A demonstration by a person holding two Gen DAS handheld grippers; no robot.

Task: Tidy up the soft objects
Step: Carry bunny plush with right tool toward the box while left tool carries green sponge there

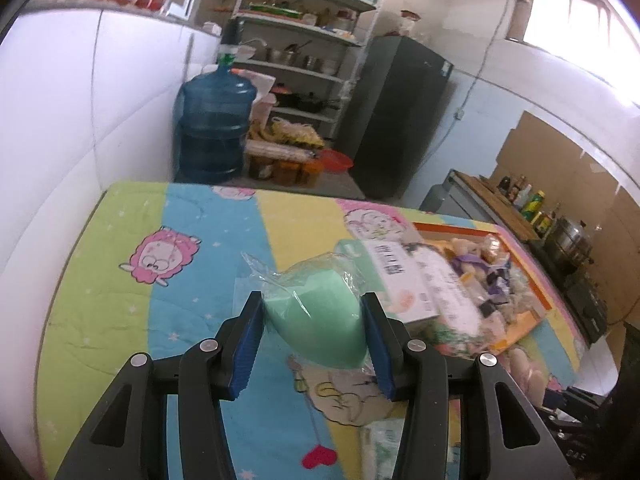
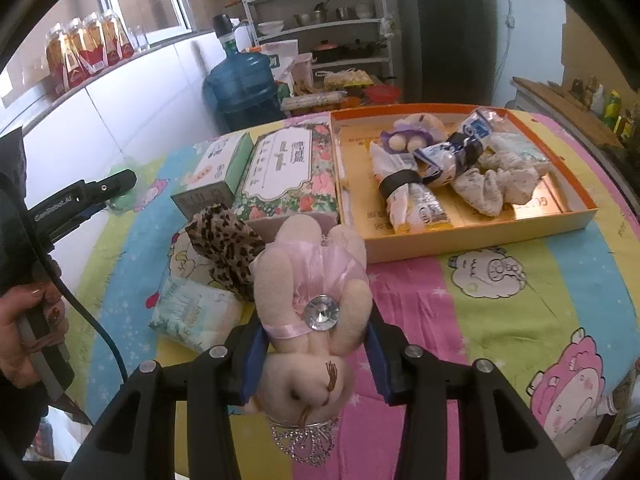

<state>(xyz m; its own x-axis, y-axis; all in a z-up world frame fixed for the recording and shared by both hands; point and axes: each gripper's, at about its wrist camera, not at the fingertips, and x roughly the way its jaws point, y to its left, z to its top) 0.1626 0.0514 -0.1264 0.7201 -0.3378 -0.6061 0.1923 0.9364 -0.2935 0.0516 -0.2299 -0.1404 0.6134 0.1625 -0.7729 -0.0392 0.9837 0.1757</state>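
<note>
In the left wrist view, a mint-green sponge [image 1: 316, 320] wrapped in clear plastic is held between the blue pads of the left gripper [image 1: 314, 316]; the jaws are closed against its two sides and the sponge is carried above the striped cartoon quilt [image 1: 120, 280]. Beyond the sponge, toward the orange tray [image 1: 536, 300], a green-and-white box [image 1: 396, 276] is seen, with soft items piled in the tray. A blue water jug [image 1: 214, 128] stands on the floor past the quilt's far edge.

In the right wrist view, a cream plush bunny [image 2: 316, 308] in a pink dress is clamped between the pads of the right gripper [image 2: 316, 340], the jaws pressed to its body, head toward the camera. Just left of the orange tray [image 2: 580, 216] a floral tissue pack [image 2: 288, 172] lies, and the green-and-white box [image 2: 216, 172] is beside that. A leopard-print scrunchie [image 2: 228, 244] and a small tissue packet [image 2: 196, 312] lie nearer than these boxes. Inside the tray, a plush toy [image 2: 412, 132], wrapped packets [image 2: 404, 196] and a pale scrunchie [image 2: 496, 184] are gathered. The left gripper [image 2: 120, 184] is visible far left of the tray.
</note>
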